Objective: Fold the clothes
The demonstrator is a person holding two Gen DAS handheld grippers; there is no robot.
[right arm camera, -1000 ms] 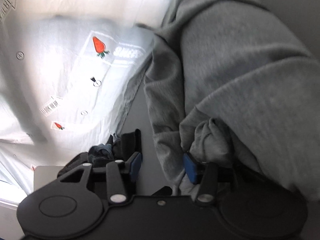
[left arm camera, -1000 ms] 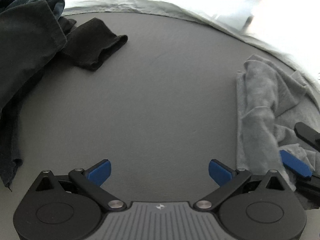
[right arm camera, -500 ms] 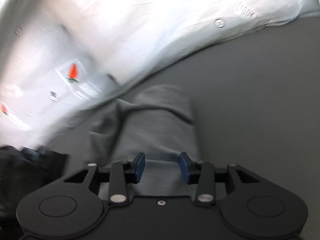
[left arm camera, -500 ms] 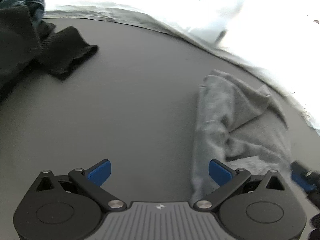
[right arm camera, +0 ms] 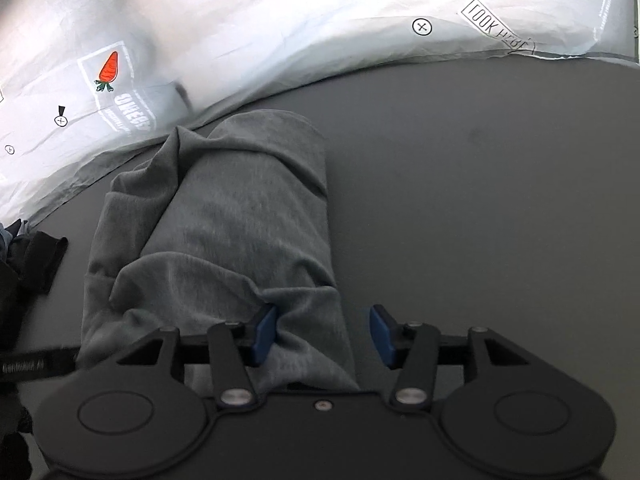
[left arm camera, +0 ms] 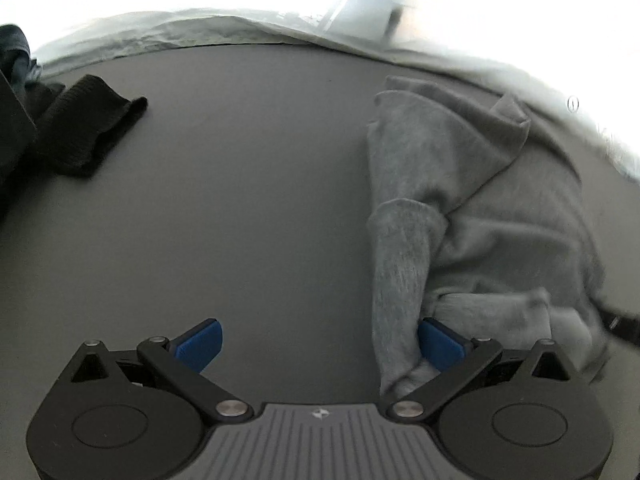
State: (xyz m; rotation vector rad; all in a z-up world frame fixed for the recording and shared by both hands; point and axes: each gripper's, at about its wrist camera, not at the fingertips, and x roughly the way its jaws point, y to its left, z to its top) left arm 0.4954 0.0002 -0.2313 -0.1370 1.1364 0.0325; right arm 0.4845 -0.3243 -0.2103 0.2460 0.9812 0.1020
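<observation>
Grey surface: grey garment btwn right gripper fingers.

Grey bench surface, matte. White printed sheet bunched along far edge: red carrot print, crosshair marks, mirrored "LOOK HERE" label.

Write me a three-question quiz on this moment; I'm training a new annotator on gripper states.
1. True or false: the left gripper is clamped shut on the grey garment.
2. What lies between the right gripper fingers: A) grey garment, B) black garment, C) printed white sheet?
3. In the left wrist view, the black garment lies to the ____ of the grey one.

Key: 1 false, its jaws are wide open; 2 A; 3 left.
</observation>
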